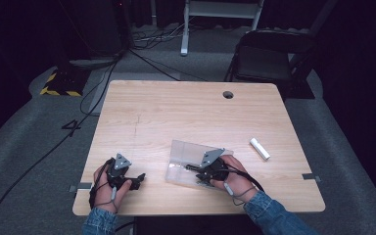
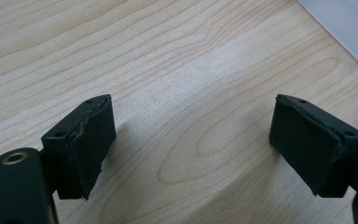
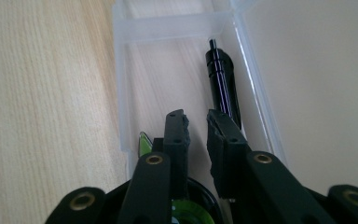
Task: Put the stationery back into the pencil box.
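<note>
Left gripper (image 1: 138,180) rests on the table (image 1: 186,112) at the near-left edge, pointing right, well apart from the box. In the left gripper view its fingers (image 2: 86,144) stand wide open, bare wood between them, a corner of the clear plastic box (image 2: 349,28) far off at top right. This hand looks idle; best keep it parked, or bring it over to pin the box if it slides.

Clear plastic box (image 1: 186,154) lies open, near the middle and a bit right, flat on the table. Right gripper (image 1: 190,169) is over its near part, pointing left. The right gripper view looks down a narrow compartment (image 3: 168,70): a black pen-like piece (image 3: 223,84) lies along its right wall, tip pointing away. The right fingers (image 3: 177,130) are just slightly parted, nothing between them, sitting just short of the pen's near end. Something green (image 3: 143,142) shows beside the left finger; cannot tell what.

Judged step: placing or settling the pen in the box. Doing it well probably means backing straight out along the compartment, fingers narrow, not clipping the thin walls or dragging the pen along.

White cylinder (image 1: 260,148) lies to the right of the box, apart from it, untouched.
</note>
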### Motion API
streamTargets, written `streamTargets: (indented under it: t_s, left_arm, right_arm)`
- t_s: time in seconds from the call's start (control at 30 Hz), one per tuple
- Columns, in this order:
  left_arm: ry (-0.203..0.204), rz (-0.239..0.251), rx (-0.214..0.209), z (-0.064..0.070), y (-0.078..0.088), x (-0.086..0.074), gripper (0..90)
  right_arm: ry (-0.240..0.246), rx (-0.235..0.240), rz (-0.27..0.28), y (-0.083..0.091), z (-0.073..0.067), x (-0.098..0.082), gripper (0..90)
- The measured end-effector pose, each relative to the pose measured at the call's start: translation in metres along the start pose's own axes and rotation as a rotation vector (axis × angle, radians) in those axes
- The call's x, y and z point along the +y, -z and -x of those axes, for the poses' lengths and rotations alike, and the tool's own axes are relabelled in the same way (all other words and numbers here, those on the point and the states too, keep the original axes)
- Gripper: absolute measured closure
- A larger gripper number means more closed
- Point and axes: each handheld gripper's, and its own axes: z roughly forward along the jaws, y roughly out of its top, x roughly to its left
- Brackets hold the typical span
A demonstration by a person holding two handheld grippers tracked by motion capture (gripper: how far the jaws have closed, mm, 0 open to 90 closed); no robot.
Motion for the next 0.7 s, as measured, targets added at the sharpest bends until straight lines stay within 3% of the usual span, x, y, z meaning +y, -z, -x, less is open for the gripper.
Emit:
streamTargets:
  t_s: [0.23, 0.5, 0.7]
  left_arm:
    - [0.000, -0.001, 0.000, 0.000, 0.000, 0.000, 14.8]
    - [0.000, 0.000, -0.001, 0.000, 0.000, 0.000, 14.7]
    - [0.000, 0.000, -0.002, 0.000, 0.000, 0.000, 14.7]
  right_arm:
    - [-0.022, -0.053, 0.022, 0.016, 0.008, -0.002, 80.9]
    - [0.054, -0.138, 0.001, 0.019, 0.006, -0.005, 70.5]
    - [0.070, -0.157, -0.002, 0.018, 0.006, -0.006, 65.4]
